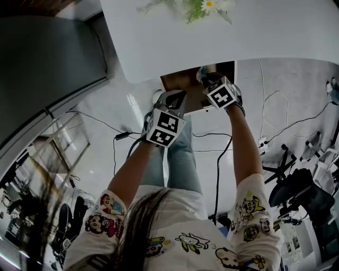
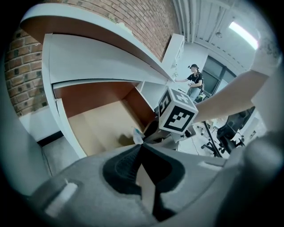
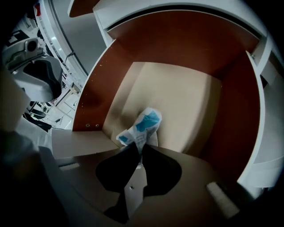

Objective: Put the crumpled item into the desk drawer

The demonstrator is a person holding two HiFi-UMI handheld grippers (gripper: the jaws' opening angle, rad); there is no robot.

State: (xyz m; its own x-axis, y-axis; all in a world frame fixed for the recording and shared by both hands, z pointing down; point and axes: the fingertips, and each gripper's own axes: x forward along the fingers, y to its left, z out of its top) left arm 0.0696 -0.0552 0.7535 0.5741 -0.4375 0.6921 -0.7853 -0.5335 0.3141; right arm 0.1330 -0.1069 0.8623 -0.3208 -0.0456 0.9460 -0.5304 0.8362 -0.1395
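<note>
The desk drawer point(image 3: 186, 102) stands pulled out, with a pale floor and red-brown walls. My right gripper point(image 3: 138, 148) is shut on the crumpled white-and-blue wrapper point(image 3: 143, 125), which it holds just above the drawer floor near the front. In the left gripper view the same wrapper point(image 2: 138, 135) shows past the jaw tips, under the right gripper's marker cube point(image 2: 177, 116). My left gripper point(image 2: 141, 145) is shut with nothing in it, just outside the drawer's point(image 2: 95, 124) front. In the head view the left gripper point(image 1: 175, 100) and the right gripper point(image 1: 205, 77) hang side by side at the drawer point(image 1: 180, 80).
The white desk top point(image 1: 238, 37) overhangs the drawer, with flowers point(image 1: 204, 8) on it. Cables point(image 1: 222, 153) trail over the floor and an office chair point(image 1: 296, 193) stands at the right. A brick wall point(image 2: 26, 66) rises behind the desk; a person point(image 2: 194, 80) stands far off.
</note>
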